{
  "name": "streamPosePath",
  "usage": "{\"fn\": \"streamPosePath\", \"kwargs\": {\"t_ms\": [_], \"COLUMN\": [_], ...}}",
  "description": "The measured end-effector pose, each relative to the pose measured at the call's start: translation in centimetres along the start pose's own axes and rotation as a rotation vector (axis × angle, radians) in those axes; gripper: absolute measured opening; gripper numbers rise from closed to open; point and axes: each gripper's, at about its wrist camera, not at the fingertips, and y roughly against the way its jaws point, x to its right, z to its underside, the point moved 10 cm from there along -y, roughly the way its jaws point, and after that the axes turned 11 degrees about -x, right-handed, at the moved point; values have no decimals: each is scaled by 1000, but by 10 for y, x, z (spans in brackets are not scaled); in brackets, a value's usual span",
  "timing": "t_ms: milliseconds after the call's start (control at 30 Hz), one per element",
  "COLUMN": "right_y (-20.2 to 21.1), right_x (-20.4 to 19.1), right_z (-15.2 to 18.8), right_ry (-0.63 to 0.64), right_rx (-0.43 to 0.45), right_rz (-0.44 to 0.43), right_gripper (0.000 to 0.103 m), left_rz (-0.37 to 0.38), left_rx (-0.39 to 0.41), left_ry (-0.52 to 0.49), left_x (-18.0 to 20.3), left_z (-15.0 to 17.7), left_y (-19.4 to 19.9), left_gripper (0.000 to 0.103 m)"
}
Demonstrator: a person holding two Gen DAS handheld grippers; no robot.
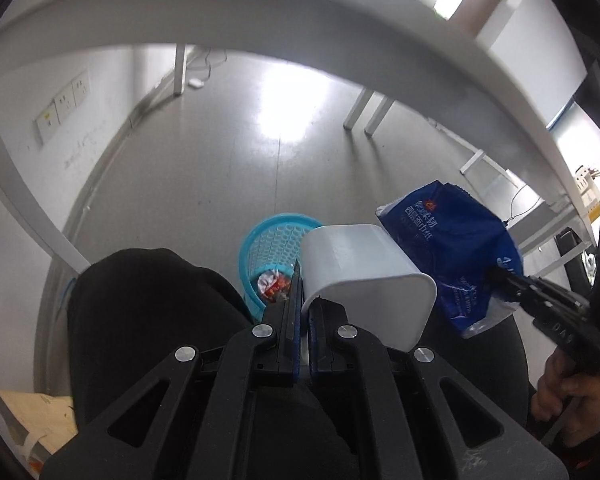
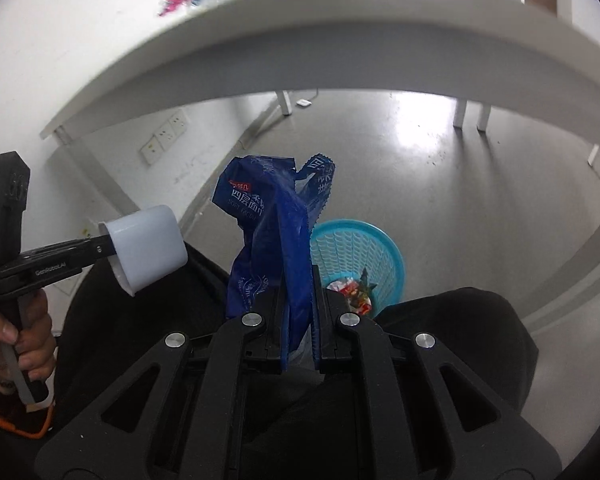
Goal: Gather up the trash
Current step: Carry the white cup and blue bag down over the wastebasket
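My left gripper point(image 1: 305, 300) is shut on the rim of a white plastic cup point(image 1: 364, 280), held on its side in the air above the floor; it also shows in the right wrist view point(image 2: 148, 248). My right gripper point(image 2: 298, 300) is shut on a crumpled blue tissue wrapper point(image 2: 276, 216), which also shows in the left wrist view point(image 1: 456, 256). A blue mesh wastebasket point(image 1: 272, 248) stands on the floor below both grippers, with red and white wrappers point(image 2: 352, 290) at its bottom; it also shows in the right wrist view point(image 2: 364, 248).
A white table point(image 1: 260, 12) edge arcs overhead, with its legs point(image 1: 364, 114) on the grey floor. The person's black-clad knees point(image 1: 148, 312) flank the basket. Pink litter point(image 2: 176, 0) lies on the tabletop. A paper bag point(image 1: 40, 424) sits at the lower left.
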Motion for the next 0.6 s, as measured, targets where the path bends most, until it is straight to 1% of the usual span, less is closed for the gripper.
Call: {"fn": "streamPosePath", "kwargs": {"t_ms": [67, 133, 233, 333, 433, 500, 600], "right_y": [-11, -16, -35, -53, -63, -73, -96], "right_x": [5, 7, 17, 28, 30, 35, 46], "right_z": [-3, -10, -19, -18, -26, -33, -36], "right_ry": [0, 17, 6, -9, 27, 22, -12], "right_rx": [-29, -25, -39, -70, -74, -90, -144], "right_rz": [17, 36, 65, 95, 140, 138, 120], "right_gripper": [7, 7, 7, 7, 7, 7, 7], "left_rz": [-3, -6, -32, -59, -68, -70, -79], "left_rx": [-24, -44, -60, -74, -117, -129, -136], "left_ry": [18, 28, 23, 27, 57, 68, 49], "left_x": [-2, 0, 1, 1, -4, -5, -4], "left_z": [-7, -12, -22, -29, -31, -34, -38], "left_y": [-13, -25, -44, -67, -91, -100, -115], "left_gripper": [2, 2, 2, 2, 2, 2, 2]}}
